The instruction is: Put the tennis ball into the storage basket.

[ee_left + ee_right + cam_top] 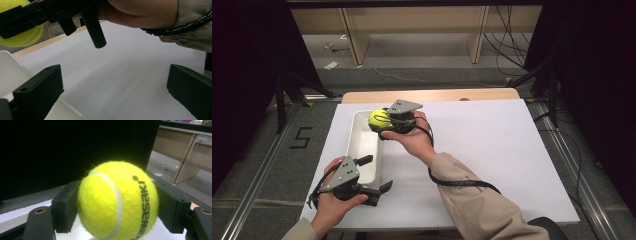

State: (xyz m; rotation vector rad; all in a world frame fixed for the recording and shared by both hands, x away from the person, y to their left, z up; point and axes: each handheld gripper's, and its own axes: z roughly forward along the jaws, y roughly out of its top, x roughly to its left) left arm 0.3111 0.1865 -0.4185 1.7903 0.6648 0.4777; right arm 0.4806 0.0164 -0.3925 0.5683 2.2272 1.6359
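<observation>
The right tongs (379, 121) have the yellow tennis ball (379, 118) clamped between their two black jaws, and they hold it up above the far end of the white tray (362, 150). In the right gripper view the ball (117, 200) sits squarely in the grip, a jaw pressing on each side, its white seam curving down the front and black lettering running along the right flank. The right hand (412, 137) reaches in from the near side across the white sheet (492, 150) that covers the desk, with a black cable looping off the beige sleeve (482, 200).

Down at the near end of the tray, the left tongs (374, 174) stand wide apart with nothing between them; one jaw lies over the tray's near end, the other over the sheet just beside it. The left gripper view looks out between those parted jaws across bare white sheet, with the ball (21, 37) and the right hand (142, 12) overhead at the top edge.
</observation>
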